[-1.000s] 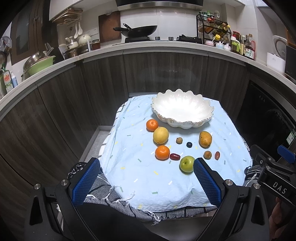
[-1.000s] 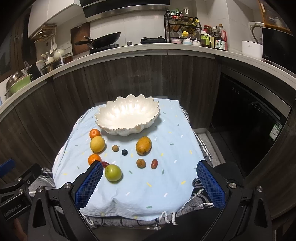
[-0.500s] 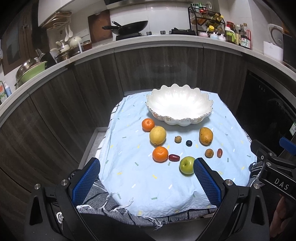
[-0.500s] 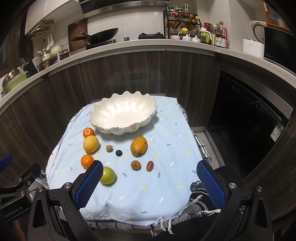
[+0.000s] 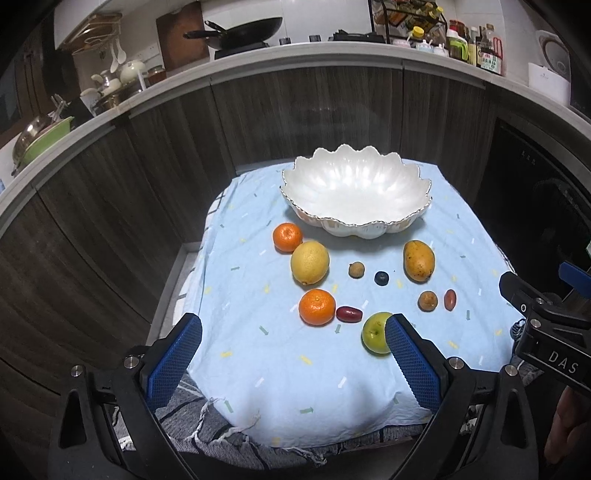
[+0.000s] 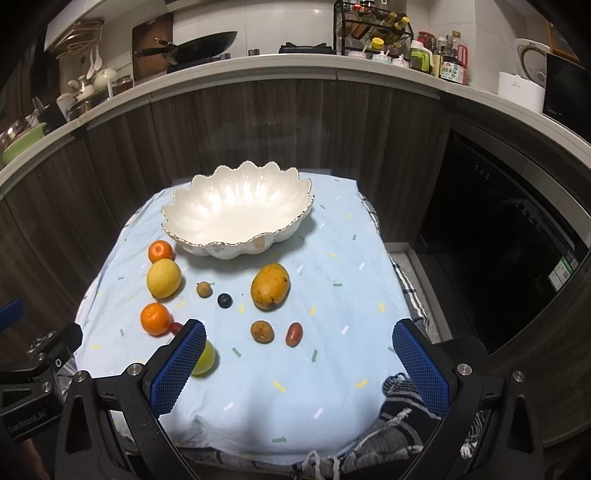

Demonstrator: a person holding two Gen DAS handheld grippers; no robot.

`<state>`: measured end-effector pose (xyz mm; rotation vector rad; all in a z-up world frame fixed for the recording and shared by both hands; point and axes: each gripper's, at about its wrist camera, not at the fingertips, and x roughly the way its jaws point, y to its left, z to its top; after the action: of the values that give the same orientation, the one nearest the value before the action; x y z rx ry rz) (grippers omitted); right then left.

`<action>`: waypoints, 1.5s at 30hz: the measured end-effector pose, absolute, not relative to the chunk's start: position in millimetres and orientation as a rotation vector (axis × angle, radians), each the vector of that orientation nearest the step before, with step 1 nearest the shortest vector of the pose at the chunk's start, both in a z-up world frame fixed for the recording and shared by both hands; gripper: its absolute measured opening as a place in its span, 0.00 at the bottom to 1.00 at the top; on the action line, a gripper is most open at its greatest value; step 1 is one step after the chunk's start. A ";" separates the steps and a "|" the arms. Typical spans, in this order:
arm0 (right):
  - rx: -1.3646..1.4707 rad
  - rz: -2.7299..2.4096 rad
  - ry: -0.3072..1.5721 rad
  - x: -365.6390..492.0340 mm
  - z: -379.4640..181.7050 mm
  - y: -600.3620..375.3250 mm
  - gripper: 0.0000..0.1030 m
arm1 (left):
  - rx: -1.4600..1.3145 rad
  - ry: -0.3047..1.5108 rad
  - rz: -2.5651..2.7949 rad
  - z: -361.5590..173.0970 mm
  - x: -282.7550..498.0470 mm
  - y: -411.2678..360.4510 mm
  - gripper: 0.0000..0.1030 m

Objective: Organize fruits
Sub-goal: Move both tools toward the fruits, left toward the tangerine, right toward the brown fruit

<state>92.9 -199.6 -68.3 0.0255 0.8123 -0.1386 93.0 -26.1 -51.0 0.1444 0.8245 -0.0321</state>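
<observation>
A white scalloped bowl point(image 5: 354, 192) point(image 6: 236, 206) stands empty at the far side of a light-blue cloth. In front of it lie two oranges point(image 5: 317, 306) point(image 6: 156, 318), a lemon point(image 5: 309, 262) point(image 6: 164, 277), a mango point(image 5: 418, 260) point(image 6: 269, 285), a green apple point(image 5: 373, 332) point(image 6: 205, 358) and several small fruits, among them a blueberry point(image 5: 381, 277) point(image 6: 224, 300). My left gripper point(image 5: 293, 354) hovers open over the near edge, its right pad covering part of the apple. My right gripper point(image 6: 299, 363) is open too, nothing between its pads.
The cloth point(image 5: 280, 369) covers a small table whose near edge drops off to a striped grey fabric point(image 6: 402, 410). Dark wood cabinets point(image 5: 295, 110) ring the table; the counter above holds a wok point(image 5: 243, 31), bottles and dishes. A dark appliance point(image 6: 498, 258) is at the right.
Both grippers have moved forward and lower toward the table, so the fruit and bowl look larger. Each near pad now overlaps the green apple. Nothing on the cloth has moved.
</observation>
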 end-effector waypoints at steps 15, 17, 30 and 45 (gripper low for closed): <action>0.009 -0.106 0.912 126.0 -99.2 -194.0 0.88 | 0.168 0.910 -0.075 -81.9 128.4 -25.9 0.87; 0.008 -0.098 0.928 130.9 -104.5 -193.0 0.82 | 0.170 0.917 -0.072 -85.9 132.3 -25.7 0.87; 0.013 -0.074 1.002 158.0 -134.2 -190.6 0.73 | 0.193 0.973 -0.092 -115.2 161.5 -29.6 0.84; 0.010 -0.033 1.029 176.6 -155.1 -183.3 0.66 | 0.203 1.008 -0.123 -145.5 183.3 -32.1 0.71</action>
<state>176.6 -183.3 -155.1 0.0104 1.0286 -0.0335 183.3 -32.1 -145.5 0.2033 1.0078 -0.1233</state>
